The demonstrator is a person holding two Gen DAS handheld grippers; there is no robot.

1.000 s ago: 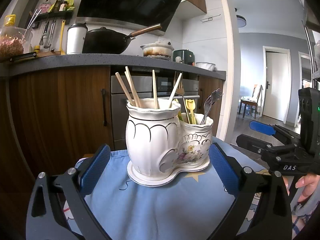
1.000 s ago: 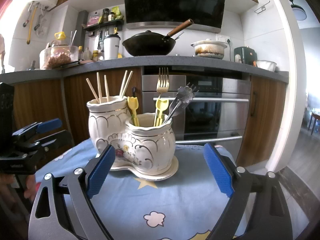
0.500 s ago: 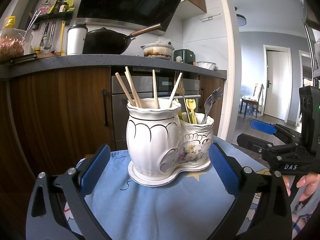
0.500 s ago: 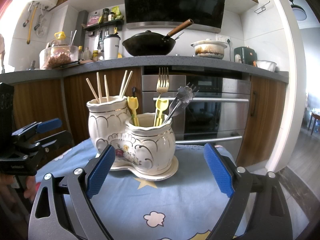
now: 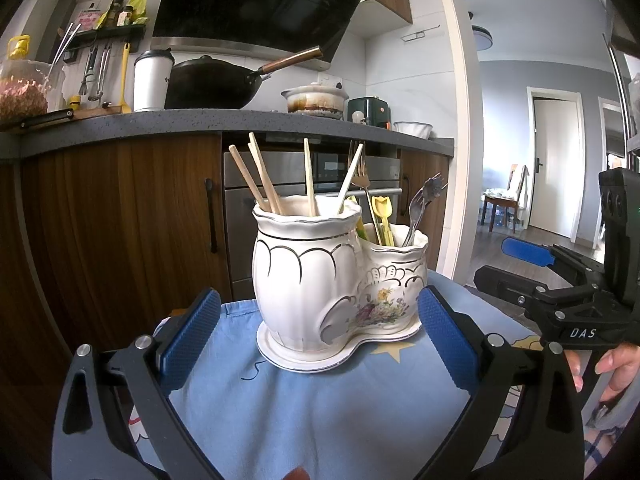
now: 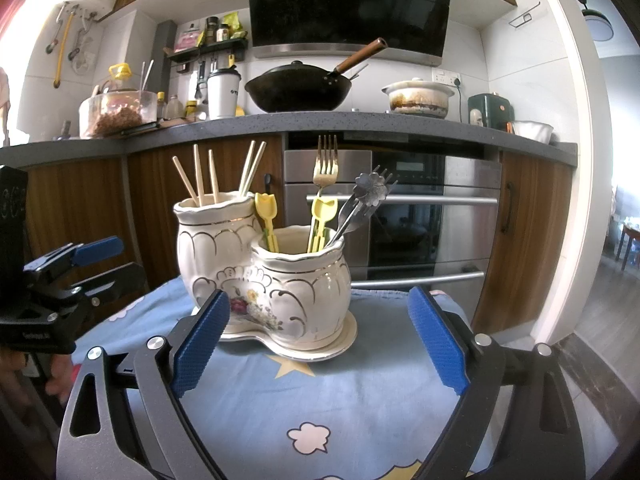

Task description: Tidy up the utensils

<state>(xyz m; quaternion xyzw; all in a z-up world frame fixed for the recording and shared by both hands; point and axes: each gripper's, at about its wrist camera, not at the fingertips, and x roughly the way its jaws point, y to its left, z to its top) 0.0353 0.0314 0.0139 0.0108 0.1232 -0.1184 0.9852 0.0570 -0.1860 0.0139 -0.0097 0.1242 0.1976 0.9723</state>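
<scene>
A white double ceramic utensil holder [image 5: 316, 280] [image 6: 280, 284] stands on a blue cloth-covered table [image 5: 304, 408] [image 6: 352, 396]. Its taller pot holds several wooden chopsticks [image 5: 260, 176] [image 6: 212, 178]. The lower pot holds a gold fork [image 6: 326, 160], yellow plastic forks [image 6: 320, 216] [image 5: 380, 212] and a dark metal flower-topped fork [image 6: 370, 194] [image 5: 424, 200]. My left gripper [image 5: 318, 336] is open and empty, just short of the holder. In its own view my right gripper [image 6: 320, 340] is open and empty too, and it also shows at the right of the left wrist view [image 5: 516, 264].
Behind the table runs a kitchen counter [image 6: 320, 120] with a black wok [image 6: 298, 90], a white cup [image 6: 223, 92], a clay pot [image 6: 418, 98] and an oven [image 6: 394, 216] under it. A doorway and chair [image 5: 504, 200] lie to the right. A hand [image 5: 616, 364] holds the right gripper.
</scene>
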